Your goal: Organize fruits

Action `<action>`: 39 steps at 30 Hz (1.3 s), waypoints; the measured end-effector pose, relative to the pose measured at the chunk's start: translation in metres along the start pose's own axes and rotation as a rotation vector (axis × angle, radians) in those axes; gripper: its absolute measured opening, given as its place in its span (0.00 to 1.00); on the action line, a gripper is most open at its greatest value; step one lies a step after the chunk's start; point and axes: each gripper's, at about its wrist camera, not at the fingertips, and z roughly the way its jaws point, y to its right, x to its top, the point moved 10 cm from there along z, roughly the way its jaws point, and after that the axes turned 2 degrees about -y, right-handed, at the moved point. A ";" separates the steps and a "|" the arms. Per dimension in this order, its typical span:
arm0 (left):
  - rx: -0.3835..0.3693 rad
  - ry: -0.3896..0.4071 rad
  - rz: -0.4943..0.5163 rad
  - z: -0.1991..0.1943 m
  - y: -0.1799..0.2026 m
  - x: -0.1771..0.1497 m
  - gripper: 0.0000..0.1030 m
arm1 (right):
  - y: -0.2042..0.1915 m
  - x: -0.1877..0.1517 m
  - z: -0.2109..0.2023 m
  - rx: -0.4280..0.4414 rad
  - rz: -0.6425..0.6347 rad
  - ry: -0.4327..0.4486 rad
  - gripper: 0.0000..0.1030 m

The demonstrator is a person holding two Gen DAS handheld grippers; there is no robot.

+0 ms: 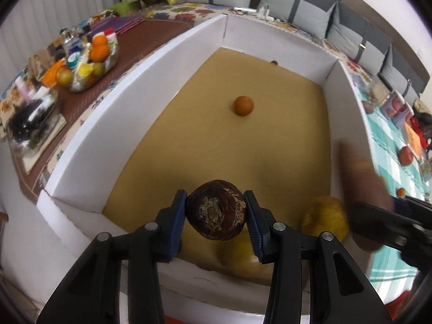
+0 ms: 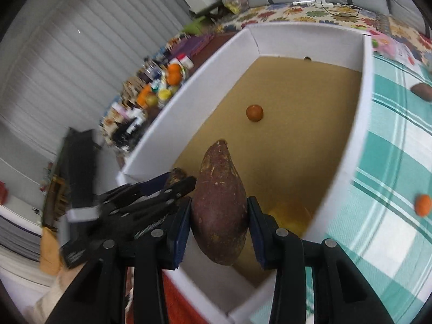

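Note:
My left gripper (image 1: 216, 217) is shut on a round dark brown fruit (image 1: 216, 212) and hangs over the near end of a white box (image 1: 129, 102) with a tan floor. My right gripper (image 2: 219, 224) is shut on a long reddish-brown sweet potato (image 2: 219, 202) above the same box (image 2: 172, 124). A small orange fruit (image 1: 243, 105) (image 2: 254, 112) lies mid-floor in the box. Yellow fruits (image 1: 325, 217) (image 2: 290, 214) rest at the near end. The right gripper shows blurred at the right edge of the left wrist view (image 1: 388, 216); the left gripper appears blurred beside mine in the right wrist view (image 2: 172, 186).
A clear basket of oranges, apples and bottles (image 1: 89, 62) stands on a brown mat left of the box. On the teal checked cloth to the right lie loose fruits: an orange one (image 2: 422, 205) and a brown one (image 2: 422, 90). Grey cushions (image 1: 297, 2) line the back.

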 end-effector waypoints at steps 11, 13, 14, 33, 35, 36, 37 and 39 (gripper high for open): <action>-0.061 0.256 0.042 -0.086 0.043 0.018 0.83 | 0.030 0.013 -0.091 -0.122 -0.073 0.236 0.90; -0.109 0.282 0.083 -0.100 0.072 0.009 0.84 | 0.059 -0.005 -0.121 -0.210 -0.087 0.286 0.96; -0.149 0.290 0.112 -0.106 0.094 0.002 0.84 | 0.079 -0.019 -0.133 -0.257 -0.085 0.301 0.96; -0.242 0.092 0.473 0.029 0.335 -0.131 0.88 | 0.361 -0.231 -0.235 -0.832 0.266 0.332 0.97; -0.221 0.103 0.478 0.039 0.339 -0.125 0.88 | 0.365 -0.226 -0.234 -0.839 0.265 0.337 0.97; -0.213 0.107 0.479 0.042 0.339 -0.124 0.88 | 0.367 -0.226 -0.231 -0.839 0.268 0.337 0.97; -0.205 0.110 0.479 0.045 0.340 -0.123 0.88 | 0.367 -0.227 -0.229 -0.837 0.272 0.338 0.97; -0.192 0.111 0.477 0.053 0.340 -0.120 0.90 | 0.373 -0.227 -0.226 -0.831 0.283 0.334 0.97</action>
